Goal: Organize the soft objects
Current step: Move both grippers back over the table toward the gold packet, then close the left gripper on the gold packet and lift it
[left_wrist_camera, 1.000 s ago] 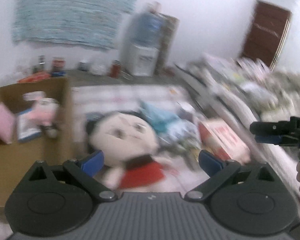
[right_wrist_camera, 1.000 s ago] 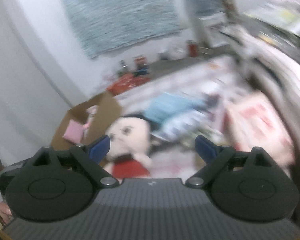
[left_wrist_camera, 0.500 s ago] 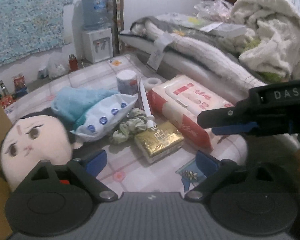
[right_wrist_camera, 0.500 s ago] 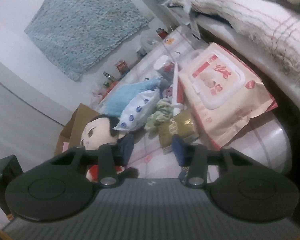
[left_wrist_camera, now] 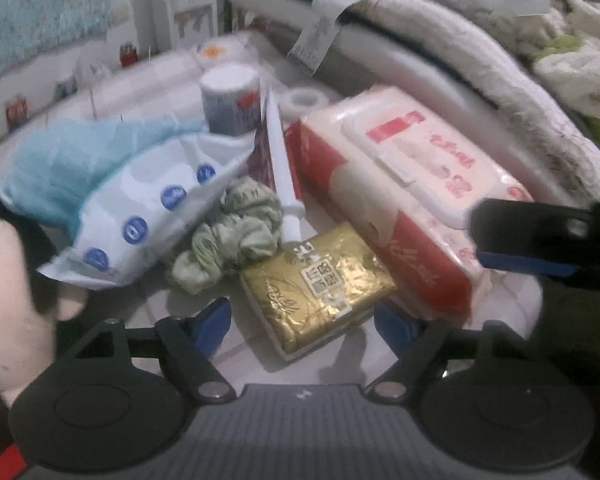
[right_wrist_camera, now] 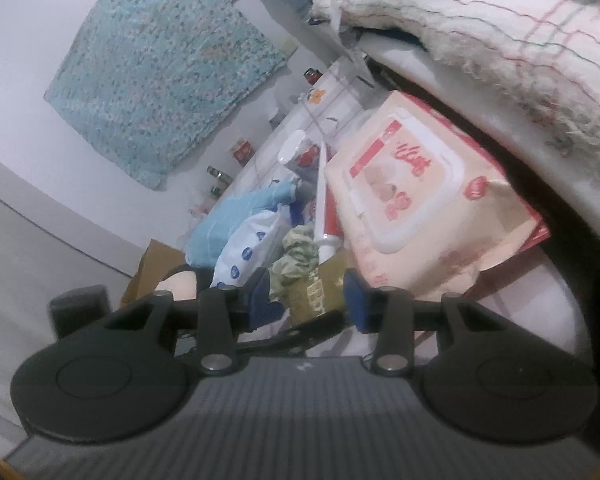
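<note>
A gold foil pack (left_wrist_camera: 316, 284) lies on the floor mat, and its near end sits between the closing jaws of my left gripper (left_wrist_camera: 302, 328); the pads do not press on it. Beside it lie a green scrunchie (left_wrist_camera: 232, 236), a white pouch with blue dots (left_wrist_camera: 140, 224), a light blue cloth (left_wrist_camera: 72, 160) and a plush doll's head (left_wrist_camera: 4, 300). My right gripper (right_wrist_camera: 308, 300) hovers over the near corner of the pink wet-wipes pack (right_wrist_camera: 420, 200), jaws narrow with nothing between them. It shows side-on as the right gripper (left_wrist_camera: 520, 240) in the left wrist view.
A toothpaste tube (left_wrist_camera: 284, 176), a paper roll (left_wrist_camera: 230, 100) and a tape roll (left_wrist_camera: 304, 98) lie behind the pile. Blankets (left_wrist_camera: 460, 40) are heaped on a mattress to the right. A cardboard box (right_wrist_camera: 152, 268) stands at the left beyond the doll.
My left gripper has swung from the doll toward the gold pack, come down, and narrowed its jaws. My right gripper has rolled, sunk toward the wipes pack, and gone from wide to narrow.
</note>
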`<action>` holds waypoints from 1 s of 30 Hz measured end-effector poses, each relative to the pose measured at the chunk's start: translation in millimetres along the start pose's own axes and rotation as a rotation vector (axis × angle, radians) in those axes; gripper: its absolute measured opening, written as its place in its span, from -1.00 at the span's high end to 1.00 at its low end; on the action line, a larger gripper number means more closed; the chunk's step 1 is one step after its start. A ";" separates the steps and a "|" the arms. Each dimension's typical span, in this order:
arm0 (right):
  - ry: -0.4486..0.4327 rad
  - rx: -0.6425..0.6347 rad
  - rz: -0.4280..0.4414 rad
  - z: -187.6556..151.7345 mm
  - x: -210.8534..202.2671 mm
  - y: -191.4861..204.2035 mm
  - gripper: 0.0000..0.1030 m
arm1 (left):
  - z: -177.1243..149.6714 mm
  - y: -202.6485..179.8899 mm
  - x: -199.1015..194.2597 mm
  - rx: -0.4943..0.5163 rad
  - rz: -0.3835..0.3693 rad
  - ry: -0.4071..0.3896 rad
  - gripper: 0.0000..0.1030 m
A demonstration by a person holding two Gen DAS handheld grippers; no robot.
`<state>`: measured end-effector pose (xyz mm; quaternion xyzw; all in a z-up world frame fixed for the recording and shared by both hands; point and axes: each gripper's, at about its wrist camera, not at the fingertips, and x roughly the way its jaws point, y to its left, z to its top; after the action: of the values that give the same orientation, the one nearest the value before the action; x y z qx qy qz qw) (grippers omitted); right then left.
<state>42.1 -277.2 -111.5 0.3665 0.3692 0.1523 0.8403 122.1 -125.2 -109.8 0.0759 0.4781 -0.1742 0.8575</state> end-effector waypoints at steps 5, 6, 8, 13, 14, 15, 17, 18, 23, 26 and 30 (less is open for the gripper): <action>-0.008 0.017 0.006 -1.0 0.1 -10.4 0.20 | 0.6 4.0 13.8 -0.063 -0.019 0.035 -0.08; -0.009 0.020 0.006 -1.6 -0.3 -11.2 0.20 | 0.2 2.6 13.5 -0.057 -0.017 0.039 0.04; -0.013 0.024 0.007 -3.1 -3.4 -12.1 0.20 | -1.5 -0.2 11.3 -0.048 -0.007 0.051 0.25; -0.018 0.030 0.011 -7.6 -9.8 -12.4 0.20 | -10.5 -3.2 -0.9 -0.064 -0.010 0.073 0.40; -0.018 0.031 0.009 -8.5 -10.3 -12.4 0.20 | -13.0 -4.3 -3.6 -0.059 -0.012 0.076 0.40; -0.017 0.032 0.006 -9.4 -10.8 -12.6 0.19 | -16.0 -5.7 -7.9 -0.051 -0.016 0.072 0.35; -0.015 0.035 0.003 -11.2 -12.6 -13.9 0.17 | -20.1 -10.5 -17.6 -0.018 -0.025 0.049 0.02; -0.016 0.037 0.003 -11.6 -14.3 -15.2 0.17 | -21.9 -13.6 -23.9 0.009 -0.023 0.029 -0.27; -0.021 0.040 0.015 -13.7 -17.2 -16.9 0.12 | -14.8 -30.9 -40.3 0.159 0.064 -0.104 -0.74; -0.022 0.048 0.031 -14.4 -15.7 -19.6 0.12 | -2.6 -34.9 -20.1 0.197 0.042 -0.074 -0.63; -0.026 0.051 0.031 -12.7 -16.7 -23.9 0.12 | 4.4 -26.0 13.1 0.128 0.061 0.012 -0.34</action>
<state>21.0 -296.0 -126.2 0.3955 0.3563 0.1508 0.8330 122.2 -153.6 -117.7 0.1464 0.4686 -0.1777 0.8529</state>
